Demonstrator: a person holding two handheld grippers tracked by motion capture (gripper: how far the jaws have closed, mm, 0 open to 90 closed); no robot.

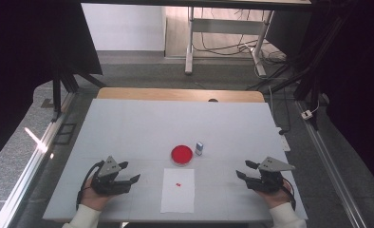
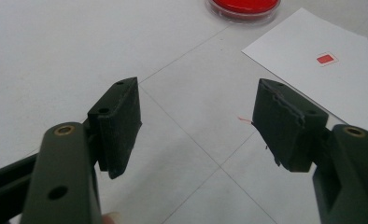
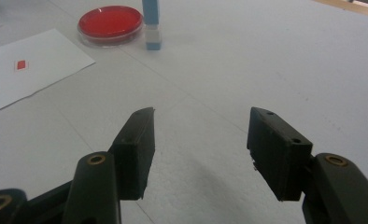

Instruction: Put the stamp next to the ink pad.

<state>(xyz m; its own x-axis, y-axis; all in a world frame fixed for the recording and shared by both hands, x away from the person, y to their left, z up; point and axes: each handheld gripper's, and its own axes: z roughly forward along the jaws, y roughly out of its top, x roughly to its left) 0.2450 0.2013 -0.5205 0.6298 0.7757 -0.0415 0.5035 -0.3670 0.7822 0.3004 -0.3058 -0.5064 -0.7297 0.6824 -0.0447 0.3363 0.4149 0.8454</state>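
Observation:
A round clear dish with red filling (image 1: 182, 154) (image 2: 244, 7) (image 3: 109, 24) sits near the middle of the white table (image 1: 128, 128). Just right of it stands a small blue and white block (image 1: 199, 148) (image 3: 152, 28). In front of the dish lies a white paper sheet (image 1: 178, 194) (image 2: 341, 84) (image 3: 14, 88) with a tiny red square (image 1: 178, 184) (image 2: 326, 59) (image 3: 21, 65) on it. My left gripper (image 1: 130, 172) (image 2: 196, 123) rests open at the front left, nothing between its jaws. At the front right, my right gripper (image 1: 244, 169) (image 3: 201, 149) is open and empty too.
A wooden strip (image 1: 180, 94) runs along the table's far edge. Beyond it are metal table legs (image 1: 190, 47) and loose cables (image 1: 232, 47) on the floor. A rail (image 1: 28, 161) runs along the table's left side.

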